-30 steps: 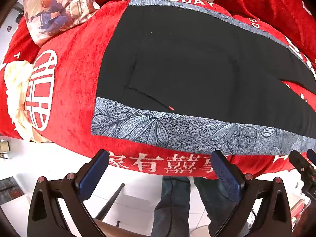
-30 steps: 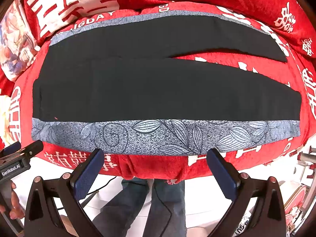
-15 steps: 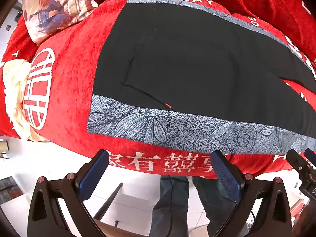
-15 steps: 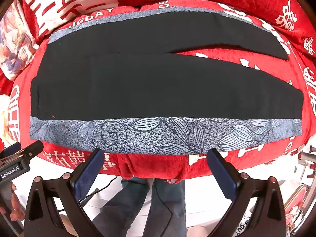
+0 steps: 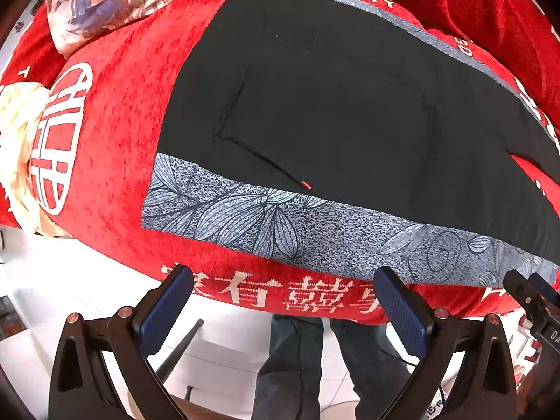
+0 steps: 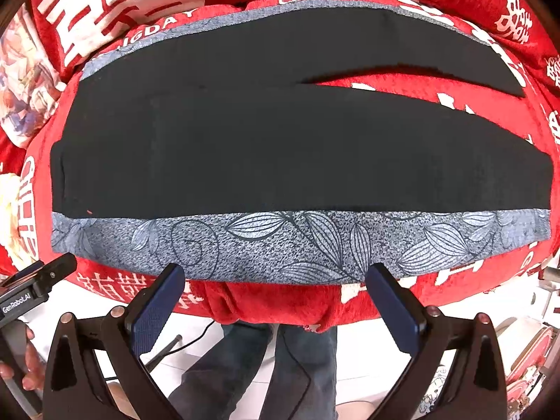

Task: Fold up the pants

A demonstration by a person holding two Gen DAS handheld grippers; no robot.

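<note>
Black pants [image 6: 280,154] with a grey leaf-print side band [image 6: 297,245] lie flat on a red cloth, waist to the left, both legs spread to the right. In the left wrist view the waist end [image 5: 315,105] and its grey band [image 5: 280,231] show. My left gripper [image 5: 283,290] is open and empty, just short of the near grey band by the waist. My right gripper [image 6: 276,287] is open and empty, at the near edge of the band along the leg.
The red cloth with white characters [image 6: 245,301] covers the table and hangs over its near edge. A printed cushion [image 5: 105,0] lies at the far left. A cream cloth [image 5: 14,147] sits at the left edge. The person's legs [image 6: 252,367] stand below.
Both grippers have moved closer to the near edge of the pants. The pants have not moved.
</note>
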